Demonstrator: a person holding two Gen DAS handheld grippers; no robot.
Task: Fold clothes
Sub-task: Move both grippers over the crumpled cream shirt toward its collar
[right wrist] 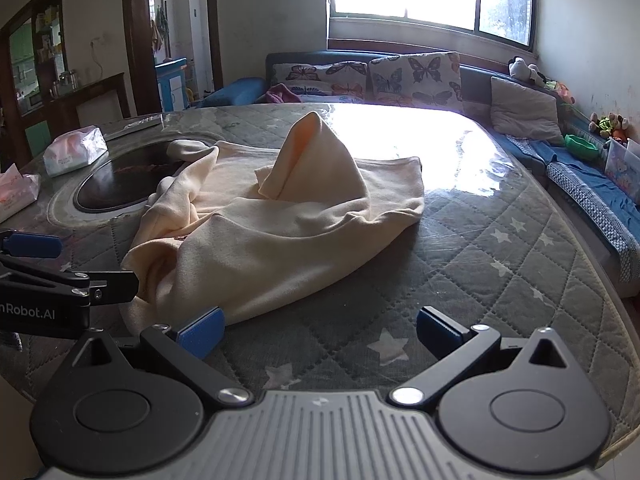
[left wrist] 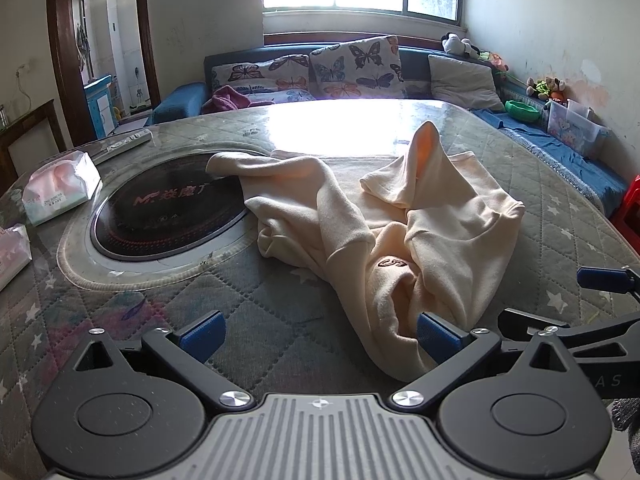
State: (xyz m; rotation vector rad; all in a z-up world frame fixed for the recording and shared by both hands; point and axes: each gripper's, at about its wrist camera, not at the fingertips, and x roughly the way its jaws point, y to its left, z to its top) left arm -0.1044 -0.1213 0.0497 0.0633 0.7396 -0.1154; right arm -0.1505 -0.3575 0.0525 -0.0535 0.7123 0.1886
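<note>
A cream garment (left wrist: 400, 220) lies crumpled on the quilted table (left wrist: 240, 304), with one part standing up in a peak. It also shows in the right wrist view (right wrist: 280, 224). My left gripper (left wrist: 320, 334) is open and empty, just in front of the garment's near end, its right fingertip touching the cloth. My right gripper (right wrist: 320, 330) is open and empty, at the garment's near right edge. Each gripper shows at the edge of the other's view: the right one (left wrist: 608, 280) and the left one (right wrist: 36, 246).
A round black hotplate (left wrist: 168, 208) is set into the table on the left, with the garment's sleeve over its rim. Tissue packs (left wrist: 60, 186) and a remote (left wrist: 124, 142) lie at far left. A sofa with butterfly cushions (left wrist: 356, 66) stands behind. The table edge runs on the right (right wrist: 600, 280).
</note>
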